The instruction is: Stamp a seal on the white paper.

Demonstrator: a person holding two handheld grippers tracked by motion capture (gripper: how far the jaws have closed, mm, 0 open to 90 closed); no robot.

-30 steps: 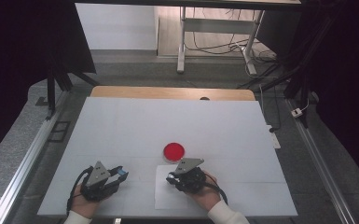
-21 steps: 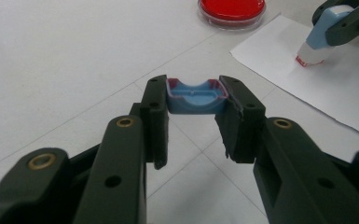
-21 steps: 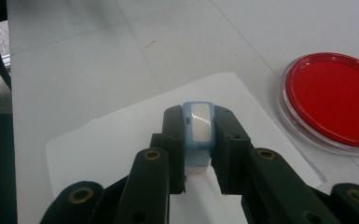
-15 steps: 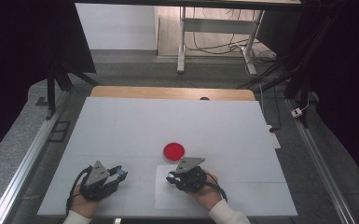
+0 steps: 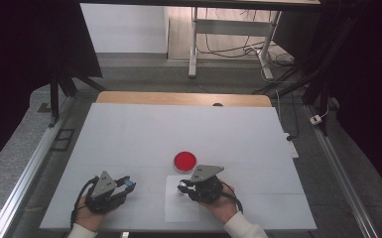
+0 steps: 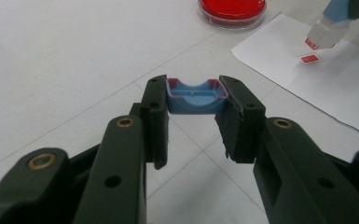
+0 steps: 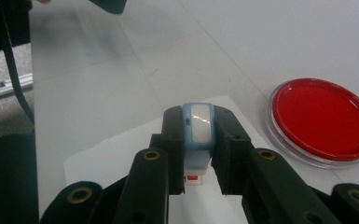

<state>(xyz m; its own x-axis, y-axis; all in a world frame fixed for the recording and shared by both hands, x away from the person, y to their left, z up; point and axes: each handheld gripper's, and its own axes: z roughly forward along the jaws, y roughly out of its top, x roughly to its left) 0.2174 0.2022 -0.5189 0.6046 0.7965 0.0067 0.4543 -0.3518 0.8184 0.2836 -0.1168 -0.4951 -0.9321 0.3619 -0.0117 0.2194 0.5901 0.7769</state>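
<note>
The left tongs (image 6: 193, 123) were closed on a small blue cap (image 6: 196, 96) with a reddish rim, gripped by its two sides and held just above the white worktop (image 5: 144, 134), its hollow side facing the camera in the left gripper view. In the high view the left tongs (image 5: 125, 184) sat near the worktop's front edge, well apart from the right tongs (image 5: 184, 187).

The right tongs (image 7: 198, 140) were clamped on a light-blue stamp body (image 7: 198, 130) with a white panel, held upright over a sheet of white paper (image 5: 181, 208). Its lower end stood on or just above the paper; the view was too tight to tell which. A small red mark (image 6: 310, 59) lay on the paper just beside the stamp's tip.

A round dish of red stuff (image 5: 184, 160) stood on the worktop just beyond the paper, near the right tongs.
</note>
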